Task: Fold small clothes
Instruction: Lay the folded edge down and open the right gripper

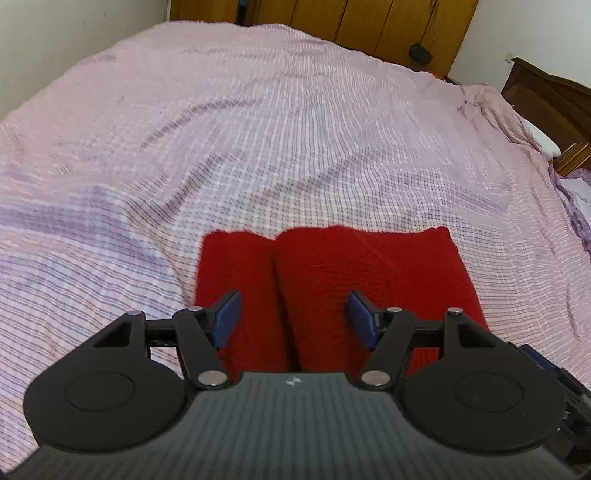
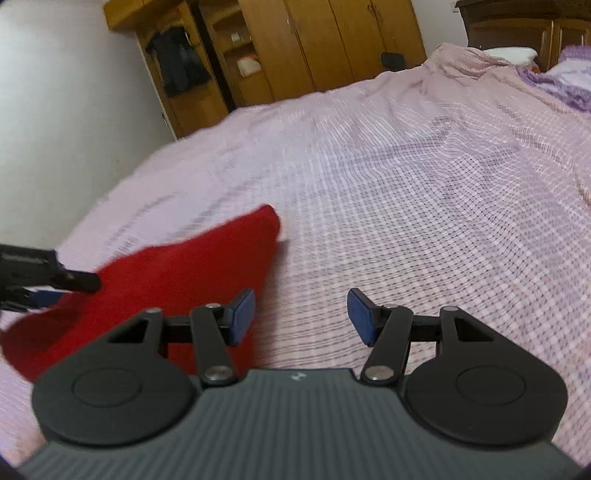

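Left gripper (image 1: 293, 319) angled down over folded red cloth (image 1: 332, 280) on pink bedspread (image 1: 258, 129), jaws apart, empty; right gripper (image 2: 301, 315) beside cloth's edge, jaws apart, empty.

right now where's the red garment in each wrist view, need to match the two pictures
Left wrist: the red garment lies low at centre, folded, under the open left gripper.
Right wrist: it sits lower left, beside the open right gripper, whose jaws frame only the bedspread.
Shared landmark: the wooden wardrobe beyond the pink checked bedspread.
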